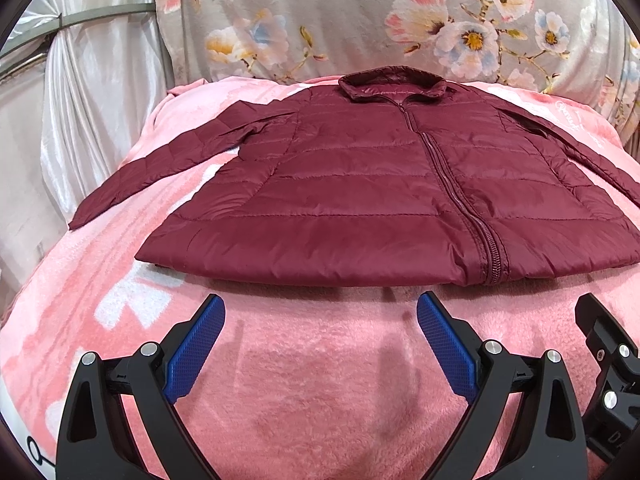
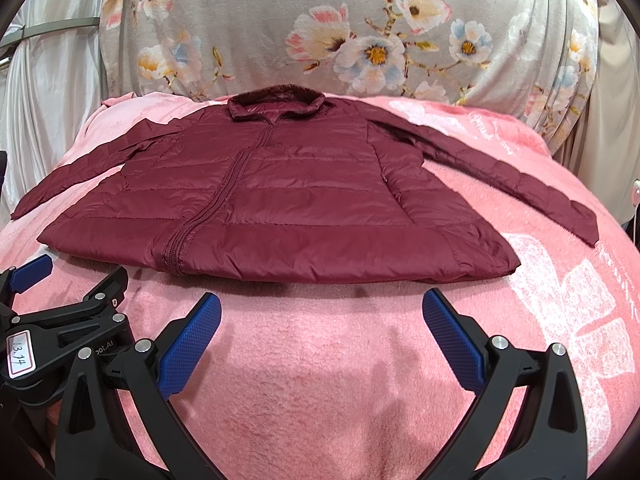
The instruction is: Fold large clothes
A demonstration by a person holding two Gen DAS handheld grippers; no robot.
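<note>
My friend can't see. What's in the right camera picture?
A dark red puffy jacket lies flat and zipped on a pink blanket, sleeves spread out. The right tongs are open just in front of its bottom edge, holding nothing.

The left gripper (image 1: pixel 320 312) has its two black arms spread wide apart, and its blue pads (image 1: pixel 196 350) hold nothing. The right gripper (image 2: pixel 322 312) is spread wide too, with nothing between its blue pads (image 2: pixel 454 346). The two grippers sit side by side, close together, both pointing forward. Each one shows at the edge of the other's view.
</note>
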